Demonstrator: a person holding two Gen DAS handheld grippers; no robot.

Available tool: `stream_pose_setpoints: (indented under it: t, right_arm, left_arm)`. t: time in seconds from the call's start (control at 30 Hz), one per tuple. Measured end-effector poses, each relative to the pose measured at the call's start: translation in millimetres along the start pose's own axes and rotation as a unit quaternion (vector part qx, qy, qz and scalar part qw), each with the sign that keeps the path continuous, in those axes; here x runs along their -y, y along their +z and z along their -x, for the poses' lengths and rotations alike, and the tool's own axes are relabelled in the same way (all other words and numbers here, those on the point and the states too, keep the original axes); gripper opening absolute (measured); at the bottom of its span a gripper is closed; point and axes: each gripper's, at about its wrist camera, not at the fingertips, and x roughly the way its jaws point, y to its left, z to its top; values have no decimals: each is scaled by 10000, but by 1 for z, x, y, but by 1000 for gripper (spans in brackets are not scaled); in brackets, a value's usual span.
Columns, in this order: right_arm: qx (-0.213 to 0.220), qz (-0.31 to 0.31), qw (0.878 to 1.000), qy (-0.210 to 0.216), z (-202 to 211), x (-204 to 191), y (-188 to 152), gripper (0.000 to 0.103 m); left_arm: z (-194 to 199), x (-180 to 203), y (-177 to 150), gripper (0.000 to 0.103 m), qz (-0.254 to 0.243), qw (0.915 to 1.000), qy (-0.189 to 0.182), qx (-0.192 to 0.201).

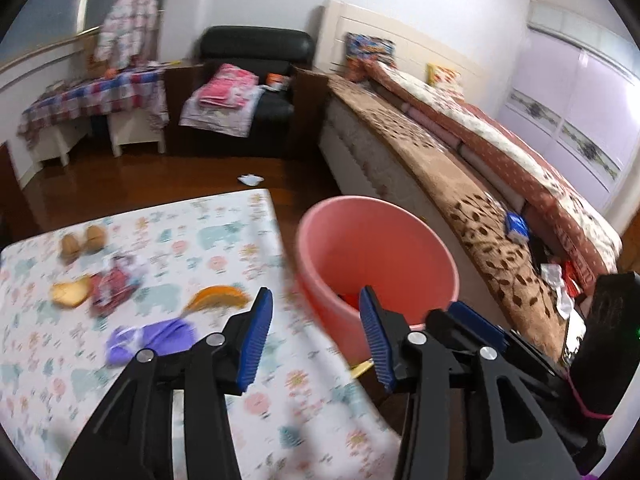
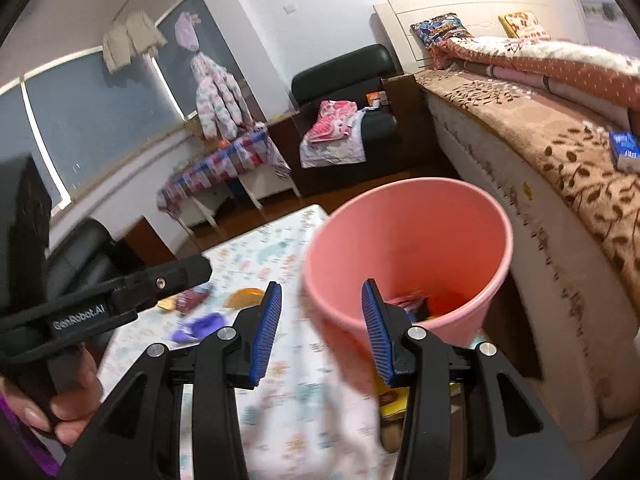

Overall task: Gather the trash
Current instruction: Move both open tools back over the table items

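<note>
**Trash on the patterned mat, pink bin beside the bed**

Trash lies scattered on the patterned mat (image 1: 224, 220) that covers part of the wooden floor (image 1: 120, 184): a purple wrapper (image 1: 156, 338) near the mat's near side, an orange peel (image 1: 218, 298) just beyond it, a red wrapper (image 1: 114, 286) and a piece of bread (image 1: 71, 291) further toward the mat's left edge, and two brown lumps (image 1: 82, 240) beyond those. A white scrap (image 1: 250, 179) sits on the bare floor past the mat's far edge. The pink bin (image 1: 376, 256) stands at the mat's right edge, between mat and bed (image 1: 460, 184), and already holds some red and coloured pieces.

The left tongs (image 1: 316, 338) stand open with nothing between the pads, hanging over the mat's right edge in front of the bin. The right tongs (image 2: 322, 330) are also parted and empty, their right pad overlapping the bin's rim in view. A hand (image 2: 68, 404) grips the left device's handle.

On the bed's brown cover lie a blue packet (image 1: 516, 226) and more wrappers. A black armchair (image 1: 256, 80) with folded clothes and a small table with a checked cloth (image 1: 96, 98) stand well apart by the far wall.
</note>
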Motion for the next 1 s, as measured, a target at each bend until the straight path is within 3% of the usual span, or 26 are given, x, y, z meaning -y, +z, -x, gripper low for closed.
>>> stream_pose_setpoints:
  t: [0.23, 0.5, 0.73, 1.0]
  right_arm:
    - [-57, 223, 9996, 163, 10, -26, -13, 43]
    - [-280, 613, 9977, 87, 1, -53, -24, 43]
    - [-579, 830, 9945, 275, -25, -73, -31, 43]
    - [-905, 1205, 9876, 440, -54, -94, -34, 43]
  left_arm:
    - [46, -54, -15, 47, 322, 9977, 500, 316]
    - [85, -136, -40, 47, 922, 9891, 1009, 556]
    - [79, -191, -64, 47, 1112, 9838, 1380, 266]
    - [45, -228, -56, 47, 1292, 9808, 1461, 57]
